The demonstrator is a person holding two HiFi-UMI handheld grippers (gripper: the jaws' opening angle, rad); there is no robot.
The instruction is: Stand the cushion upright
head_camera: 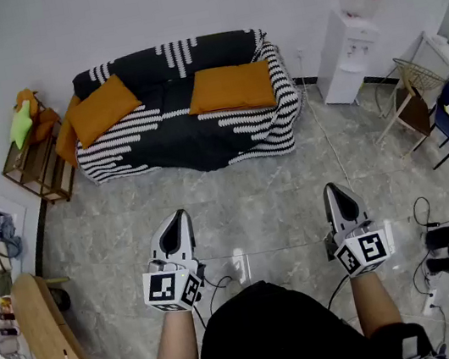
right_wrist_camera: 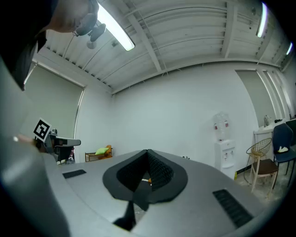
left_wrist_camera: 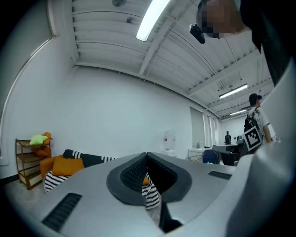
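The cushion (head_camera: 230,88) is lying, seemingly flat, on the sofa (head_camera: 192,141) seat at twelve o'clock, with a second cushion (head_camera: 104,108) leaning at eleven. The left gripper (head_camera: 181,218) at seven and the right gripper (head_camera: 331,192) at five are pointing level at the sofa, well apart from it, jaws pressed together on nothing. The approach is likely only beginning. The next move calls for stepping closer, spreading a claw and pinching the cushion's edge.
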